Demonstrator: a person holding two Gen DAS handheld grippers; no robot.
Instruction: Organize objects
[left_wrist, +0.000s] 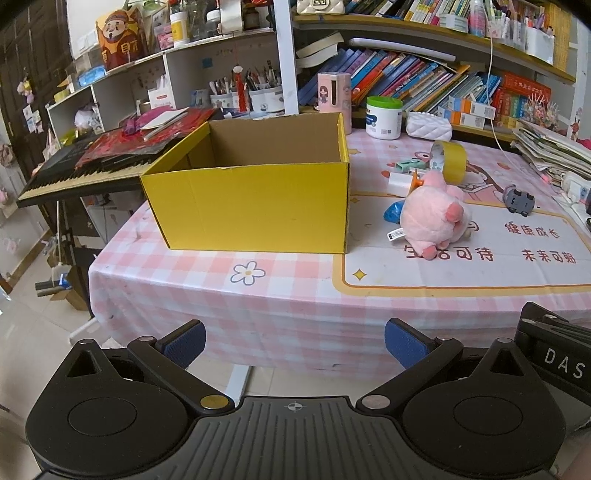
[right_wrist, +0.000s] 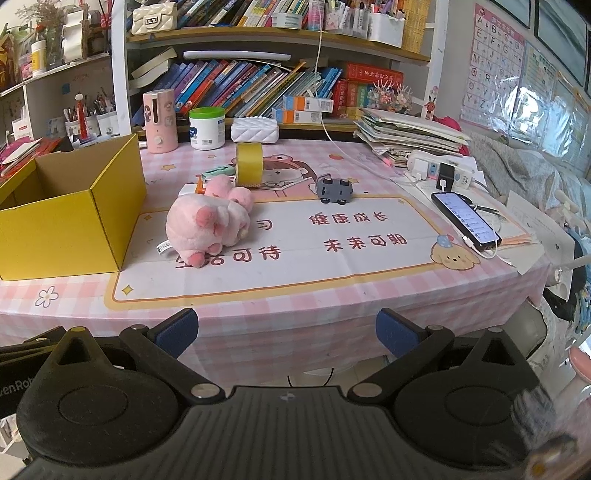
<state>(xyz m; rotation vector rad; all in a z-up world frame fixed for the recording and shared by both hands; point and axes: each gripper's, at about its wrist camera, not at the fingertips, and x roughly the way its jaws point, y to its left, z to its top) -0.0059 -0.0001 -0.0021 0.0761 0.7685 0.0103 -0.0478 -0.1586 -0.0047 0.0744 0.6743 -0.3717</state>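
Well, nothing has gone in yet: the open yellow cardboard box (left_wrist: 251, 195) stands on the pink checked tablecloth (left_wrist: 207, 295) and, as far as its visible inside shows, it holds nothing. Both tools hang short of the table's near edge. The left gripper (left_wrist: 294, 343) has its blue-padded jaws spread wide with nothing between them, and the right gripper (right_wrist: 286, 332) is just the same, wide and holding nothing.

Everything to sort lies loose to the right of the box. The fluffy pink plush toy (right_wrist: 208, 225) lies on its side just beside the box. Behind it are a small white block with an orange part (left_wrist: 400, 183) and a mint-green clip-like gadget (right_wrist: 218, 171), then a yellow roll of tape (right_wrist: 249, 164) standing on edge. A small grey toy car (right_wrist: 334, 190) sits apart to the right, and a crumpled blue scrap (left_wrist: 392, 212) peeks out beside the plush in the left view. So the whole job looks to be ahead, if the box is the goal.

Readable writing: the printed mat (right_wrist: 369, 266) carries "健康成长" and "未来可期", the right gripper's body shows "DAS" in the left view, and a wall alphabet chart (right_wrist: 491, 66) hangs at far right. A dark smartphone (right_wrist: 465, 219) lies charging.
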